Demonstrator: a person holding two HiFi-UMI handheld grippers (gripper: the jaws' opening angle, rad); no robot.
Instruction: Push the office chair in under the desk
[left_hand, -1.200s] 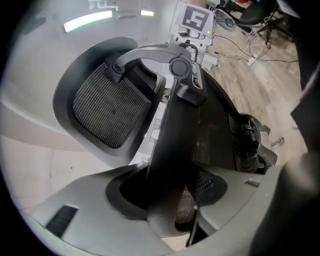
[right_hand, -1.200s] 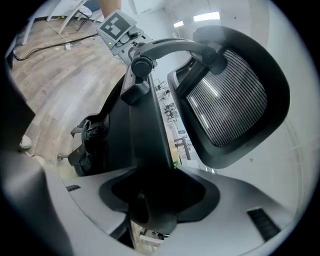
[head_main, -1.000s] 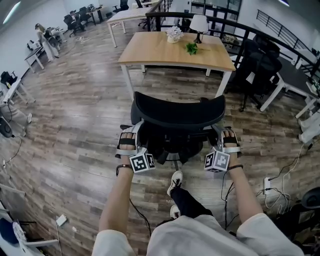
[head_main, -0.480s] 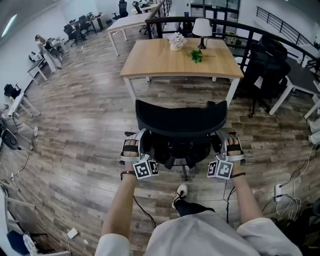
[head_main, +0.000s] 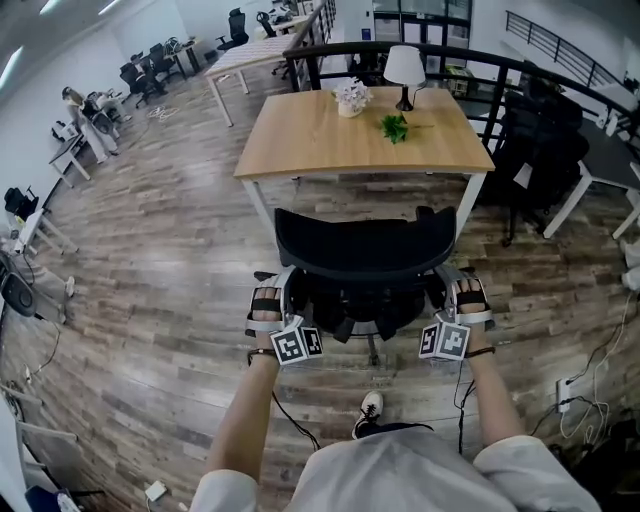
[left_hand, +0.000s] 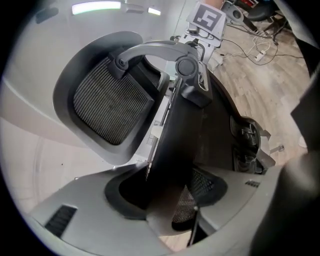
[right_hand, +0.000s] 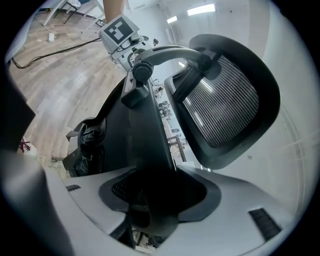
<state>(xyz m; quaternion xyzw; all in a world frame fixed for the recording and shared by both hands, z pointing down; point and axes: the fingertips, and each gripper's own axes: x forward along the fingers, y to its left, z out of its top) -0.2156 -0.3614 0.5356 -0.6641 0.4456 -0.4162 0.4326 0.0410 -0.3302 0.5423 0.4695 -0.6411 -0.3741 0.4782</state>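
Observation:
The black office chair (head_main: 365, 245) stands on the wood floor just short of the wooden desk (head_main: 360, 135), its curved backrest towards me. My left gripper (head_main: 278, 292) is shut on the backrest's left edge and my right gripper (head_main: 447, 288) on its right edge. In the left gripper view the dark backrest edge (left_hand: 175, 145) runs between the jaws of the left gripper (left_hand: 167, 200), with the mesh headrest (left_hand: 110, 102) above. The right gripper view mirrors this: the backrest edge (right_hand: 147, 145) sits between the jaws of the right gripper (right_hand: 152, 200).
On the desk's far side stand a lamp (head_main: 404, 68), a white flower pot (head_main: 351, 97) and a green sprig (head_main: 396, 126). A black railing (head_main: 470, 60) runs behind it. Dark chairs (head_main: 535, 140) stand to the right, cables (head_main: 590, 390) lie on the floor, and my foot (head_main: 369, 408) is behind the chair.
The chair and both grippers have moved forward towards the desk, which now lies closer to the chair's front. Both grips on the backrest are unchanged.

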